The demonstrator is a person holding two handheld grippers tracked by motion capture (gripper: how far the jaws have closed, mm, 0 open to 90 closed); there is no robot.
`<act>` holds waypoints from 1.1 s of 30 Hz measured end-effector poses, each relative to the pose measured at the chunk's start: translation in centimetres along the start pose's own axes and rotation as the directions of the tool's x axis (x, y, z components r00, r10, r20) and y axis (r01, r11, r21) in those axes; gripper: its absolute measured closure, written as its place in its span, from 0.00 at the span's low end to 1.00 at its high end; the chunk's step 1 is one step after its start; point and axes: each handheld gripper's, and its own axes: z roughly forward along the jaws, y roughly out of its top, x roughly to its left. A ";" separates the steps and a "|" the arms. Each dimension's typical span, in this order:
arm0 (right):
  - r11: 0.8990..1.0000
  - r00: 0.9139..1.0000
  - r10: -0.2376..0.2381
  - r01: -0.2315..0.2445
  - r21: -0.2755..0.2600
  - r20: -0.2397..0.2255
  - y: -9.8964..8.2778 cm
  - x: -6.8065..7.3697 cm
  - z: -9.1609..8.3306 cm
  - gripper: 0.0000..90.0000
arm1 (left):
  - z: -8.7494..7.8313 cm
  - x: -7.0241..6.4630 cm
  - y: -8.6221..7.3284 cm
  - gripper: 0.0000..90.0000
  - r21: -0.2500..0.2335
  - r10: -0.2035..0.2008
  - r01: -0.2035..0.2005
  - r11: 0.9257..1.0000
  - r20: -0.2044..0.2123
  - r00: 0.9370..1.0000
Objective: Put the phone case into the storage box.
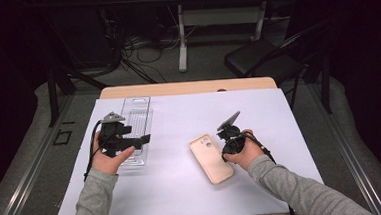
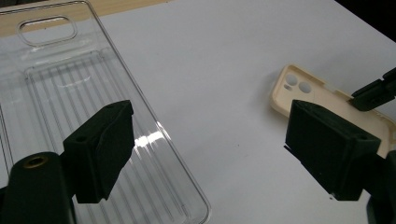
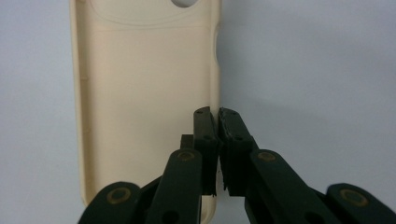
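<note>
Clear plastic tray (image 1: 135, 122) lies at table's left, under the L gripper (image 2: 205, 140), jaws apart w/ nothing between. Beige phone case (image 1: 211, 158) lies mid-sheet on white sheet (image 1: 183, 188), inside up, long axis diagonal, camera cutout toward far-left. R gripper (image 3: 217, 122) clamped on case's side wall.

Your cream phone case (image 1: 211, 159) lies flat, hollow side up; the clear plastic tray (image 1: 135, 126) sits well apart.

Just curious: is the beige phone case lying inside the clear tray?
No, the beige phone case lies on the white table, apart from the clear tray.
</note>
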 end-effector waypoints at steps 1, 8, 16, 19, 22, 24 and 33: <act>0.999 1.000 -0.017 0.017 0.035 0.013 0.2 -0.1 -0.4 0.96 | 0.0 0.0 0.0 0.17 -0.002 0.001 -0.001 1.000 0.001 1.000; 0.999 1.000 -0.024 0.024 0.026 0.014 0.3 -0.1 -1.0 0.96 | 0.3 -0.3 0.0 0.17 0.005 0.004 -0.004 1.000 0.005 1.000; 0.999 1.000 -0.030 0.030 -0.013 0.003 0.5 -0.1 -1.3 0.96 | 0.6 -0.6 -0.1 0.17 0.012 0.007 -0.007 1.000 0.012 1.000; 0.999 1.000 -0.018 0.018 -0.050 -0.005 0.4 0.1 -1.2 0.96 | 0.7 -0.7 -0.1 0.17 0.011 0.011 -0.011 1.000 0.012 1.000; 0.995 0.999 -0.031 0.030 -0.094 -0.012 0.4 0.2 -1.3 0.96 | 0.8 -0.8 -0.1 0.17 0.014 0.012 -0.012 1.000 0.013 1.000; 0.999 0.999 -0.043 0.043 -0.016 0.009 0.6 0.2 -2.0 0.96 | 0.9 -0.9 -0.1 0.17 0.017 0.011 -0.012 1.000 0.016 1.000; 0.987 0.999 -0.030 0.028 -0.157 -0.013 0.5 0.3 -1.5 0.96 | 1.5 -1.4 -0.3 0.17 0.019 0.016 -0.016 1.000 0.020 1.000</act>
